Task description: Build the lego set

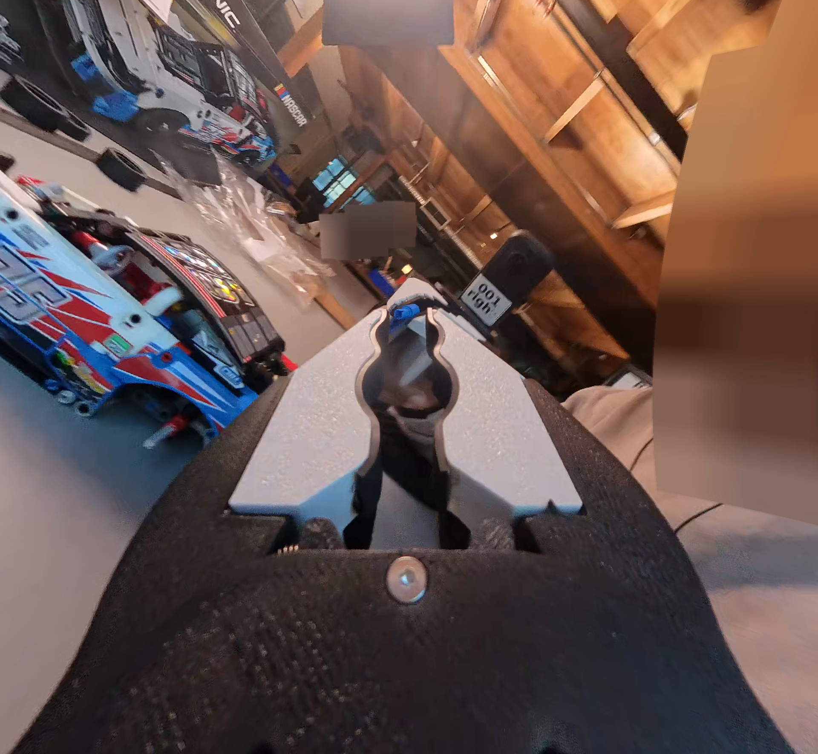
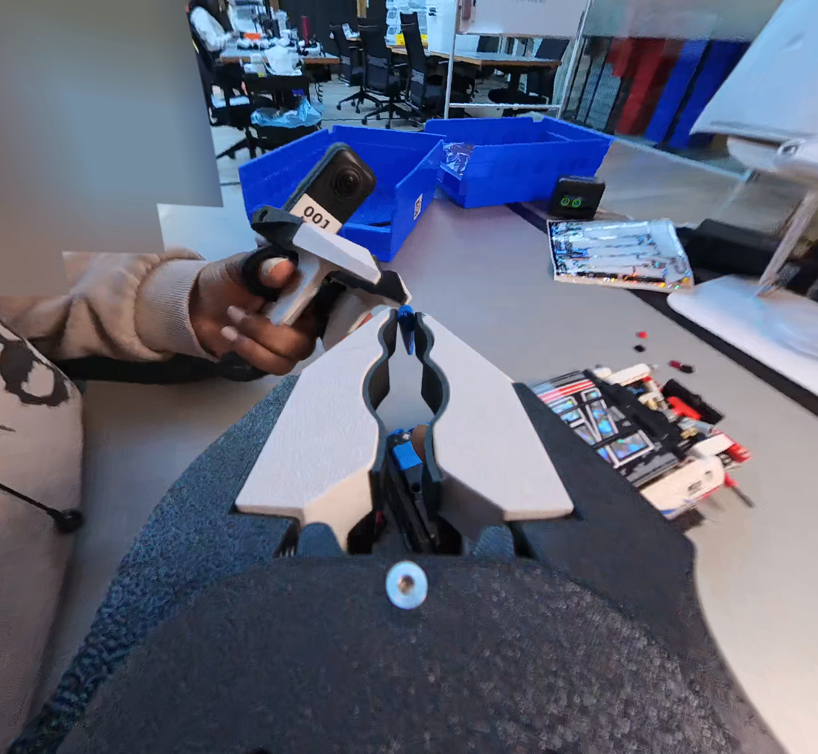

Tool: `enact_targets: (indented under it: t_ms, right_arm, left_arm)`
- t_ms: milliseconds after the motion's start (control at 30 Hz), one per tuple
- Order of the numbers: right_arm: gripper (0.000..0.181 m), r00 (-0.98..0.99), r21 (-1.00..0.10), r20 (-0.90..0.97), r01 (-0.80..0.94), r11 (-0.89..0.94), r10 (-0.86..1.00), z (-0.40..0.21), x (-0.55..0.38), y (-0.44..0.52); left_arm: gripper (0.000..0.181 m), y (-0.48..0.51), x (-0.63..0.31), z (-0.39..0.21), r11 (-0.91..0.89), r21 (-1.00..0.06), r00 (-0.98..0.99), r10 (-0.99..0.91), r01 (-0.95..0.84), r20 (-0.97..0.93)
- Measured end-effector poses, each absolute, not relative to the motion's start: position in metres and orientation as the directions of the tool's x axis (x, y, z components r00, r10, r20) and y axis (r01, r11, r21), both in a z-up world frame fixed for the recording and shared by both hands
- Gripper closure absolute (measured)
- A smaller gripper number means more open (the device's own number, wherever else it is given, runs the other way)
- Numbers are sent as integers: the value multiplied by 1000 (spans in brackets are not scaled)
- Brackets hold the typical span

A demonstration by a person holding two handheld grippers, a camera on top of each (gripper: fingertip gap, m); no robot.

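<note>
My right gripper (image 2: 406,325) is shut on a thin blue lego piece (image 2: 410,341) that stands between its tips. My left gripper (image 1: 405,316) is shut on a small blue pin (image 1: 406,312) at its tips. The two grippers meet tip to tip above the grey table, with the pin against the blue piece. In the right wrist view a hand holds the left gripper (image 2: 400,301) at the left. The right gripper (image 1: 414,290) shows just beyond the pin in the left wrist view. The partly built white, blue and red lego car (image 1: 110,325) lies on the table and also shows in the right wrist view (image 2: 642,431).
The lego box (image 1: 177,68) stands behind the car, with black tyres (image 1: 119,168) and clear bags (image 1: 265,223) nearby. Two blue bins (image 2: 354,183) (image 2: 522,157), a foil sticker sheet (image 2: 619,254), loose small pieces (image 2: 639,341) and a white stand base (image 2: 752,325) sit on the table.
</note>
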State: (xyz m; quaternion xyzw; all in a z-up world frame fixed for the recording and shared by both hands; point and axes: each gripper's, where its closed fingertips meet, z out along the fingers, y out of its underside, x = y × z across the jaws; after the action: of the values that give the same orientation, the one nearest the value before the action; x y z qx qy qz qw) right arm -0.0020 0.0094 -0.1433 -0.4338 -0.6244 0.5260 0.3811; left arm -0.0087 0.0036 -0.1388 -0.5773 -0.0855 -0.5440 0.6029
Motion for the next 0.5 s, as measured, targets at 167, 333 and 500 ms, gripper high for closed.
enact_targets:
  t_ms: [167, 333, 500]
  right_arm:
    - [176, -306, -917, -378, 250, -310, 874, -148, -6, 15]
    - [177, -275, -847, -518, 298, -441, 810, -153, -11, 10]
    - [177, -264, -829, -551, 279, -484, 791, -155, -15, 3]
  left_arm:
    - [158, 8, -5, -154, -113, -937, 831, -436, 330, 345]
    - [164, 13, -3, -168, -112, -991, 940, -325, 71, 104]
    - [171, 15, 5, -168, -154, -965, 893, -370, 211, 254]
